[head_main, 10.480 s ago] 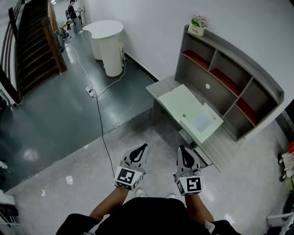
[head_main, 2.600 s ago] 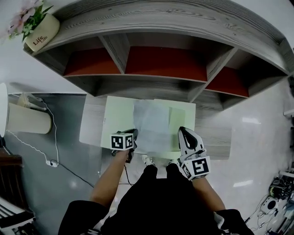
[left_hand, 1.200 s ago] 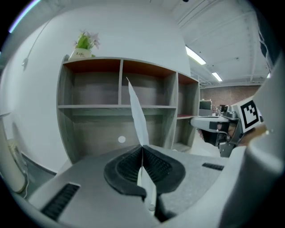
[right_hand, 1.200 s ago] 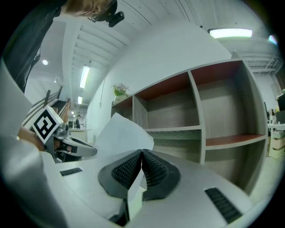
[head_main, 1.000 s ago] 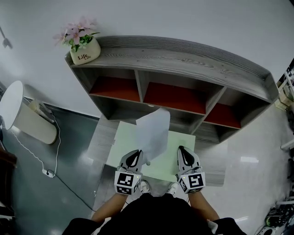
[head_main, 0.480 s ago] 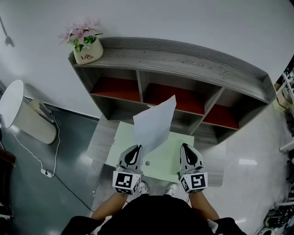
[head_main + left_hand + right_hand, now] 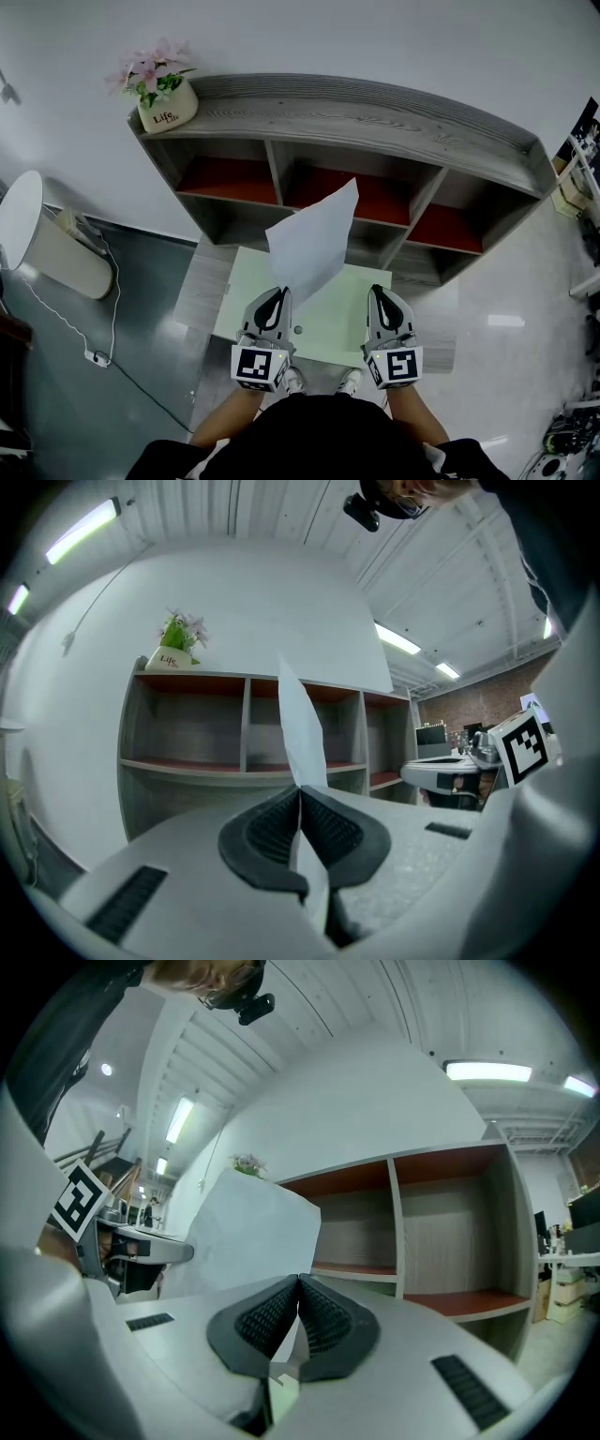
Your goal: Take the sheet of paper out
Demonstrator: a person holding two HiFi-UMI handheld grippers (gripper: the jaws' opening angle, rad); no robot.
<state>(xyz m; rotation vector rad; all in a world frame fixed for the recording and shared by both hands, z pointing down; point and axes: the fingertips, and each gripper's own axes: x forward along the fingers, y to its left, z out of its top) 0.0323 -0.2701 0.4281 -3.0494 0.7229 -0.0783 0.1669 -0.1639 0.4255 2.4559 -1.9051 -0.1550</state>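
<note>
A white sheet of paper [image 7: 314, 239] stands up off the pale green desk top [image 7: 347, 323], pinched at its lower corner by my left gripper [image 7: 278, 296], which is shut on it. In the left gripper view the sheet [image 7: 298, 728] rises edge-on from between the closed pads of that gripper [image 7: 300, 790]. My right gripper [image 7: 380, 292] hovers beside it to the right over the green top, shut with nothing in it. In the right gripper view that gripper [image 7: 298, 1281] has its pads together, and the sheet [image 7: 253, 1232] shows to its left, apart from it.
A grey shelf unit [image 7: 375, 112] with red-floored compartments stands behind the desk, with a flower pot [image 7: 167, 105] on its left end. At the left stands a white round stand [image 7: 37, 234], and a cable [image 7: 94, 352] runs across the dark floor. The grey desk [image 7: 202, 291] edges the green top.
The sheet, flat on the green top earlier, has come up in the left gripper and tilted further to the right. Both grippers have risen a little.
</note>
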